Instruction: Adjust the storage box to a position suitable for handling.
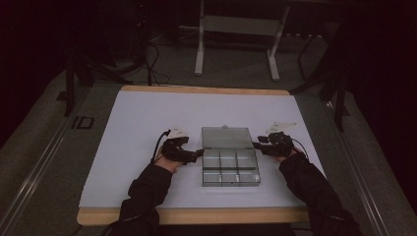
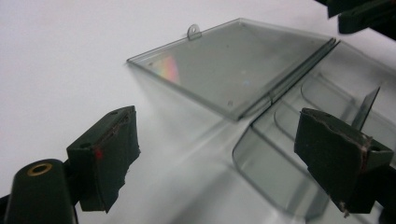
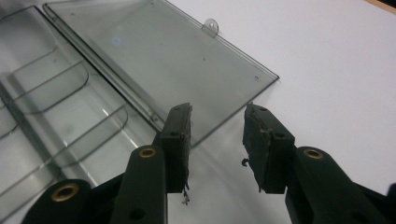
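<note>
A clear plastic compartment box (image 1: 231,183) lies near the table's front edge, its lid (image 1: 227,138) folded back flat on the far side. The compartments look empty. My left gripper (image 1: 199,153) sits at the box's left wall. In the left gripper view that gripper (image 2: 219,135) is open, with the lid (image 2: 233,65) and the tray's rounded corner (image 2: 261,158) beyond its pads. My right gripper (image 1: 255,145) is at the box's right side near the hinge. In the right gripper view this gripper (image 3: 218,116) is open over the lid's corner (image 3: 233,79), its pads touching nothing.
The box rests on a white sheet (image 1: 147,123) covering a wooden board (image 1: 196,215). Dark floor surrounds the table, and a metal frame (image 1: 236,29) stands beyond the far edge. The person's dark sleeves (image 1: 147,191) come in from the bottom.
</note>
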### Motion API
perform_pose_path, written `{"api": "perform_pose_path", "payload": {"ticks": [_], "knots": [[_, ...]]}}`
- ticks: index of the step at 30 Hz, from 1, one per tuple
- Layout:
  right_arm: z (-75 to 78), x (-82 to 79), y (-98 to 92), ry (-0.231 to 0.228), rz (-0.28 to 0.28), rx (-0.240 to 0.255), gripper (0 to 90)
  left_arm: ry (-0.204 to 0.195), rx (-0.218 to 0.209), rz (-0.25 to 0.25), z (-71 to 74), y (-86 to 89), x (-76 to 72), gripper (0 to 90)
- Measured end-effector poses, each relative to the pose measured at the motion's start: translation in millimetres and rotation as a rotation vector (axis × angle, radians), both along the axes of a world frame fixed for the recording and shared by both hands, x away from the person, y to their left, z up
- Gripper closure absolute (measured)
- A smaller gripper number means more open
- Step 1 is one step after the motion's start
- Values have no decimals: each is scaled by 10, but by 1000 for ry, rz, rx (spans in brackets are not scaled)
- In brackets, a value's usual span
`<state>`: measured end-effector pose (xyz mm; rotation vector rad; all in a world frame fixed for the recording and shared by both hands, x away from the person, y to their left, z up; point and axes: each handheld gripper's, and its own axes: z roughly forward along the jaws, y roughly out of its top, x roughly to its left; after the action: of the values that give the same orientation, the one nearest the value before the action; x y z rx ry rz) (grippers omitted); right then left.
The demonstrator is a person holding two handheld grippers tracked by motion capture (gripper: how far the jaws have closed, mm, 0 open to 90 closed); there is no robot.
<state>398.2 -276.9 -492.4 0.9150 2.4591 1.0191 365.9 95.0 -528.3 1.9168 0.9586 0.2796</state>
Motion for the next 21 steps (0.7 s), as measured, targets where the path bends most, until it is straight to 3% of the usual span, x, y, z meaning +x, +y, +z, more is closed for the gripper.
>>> {"api": "perform_pose_path", "payload": {"ticks": [6, 9, 17, 20, 21], "knots": [[31, -55, -87, 8, 15, -34, 591, -32, 6, -4, -34, 102, -214, 133], [31, -110, -146, 32, 50, -65, 599, -75, 14, 5, -63, 135, -344, 133], [32, -265, -217, 84, 145, -128, 602, -106, 4, 8, -116, 195, -431, 133], [31, -282, -223, 93, 155, -133, 602, -124, -5, 11, -135, 207, -451, 133], [25, -320, -234, 112, 191, -150, 602, -129, -7, 10, -143, 206, -456, 116]]}}
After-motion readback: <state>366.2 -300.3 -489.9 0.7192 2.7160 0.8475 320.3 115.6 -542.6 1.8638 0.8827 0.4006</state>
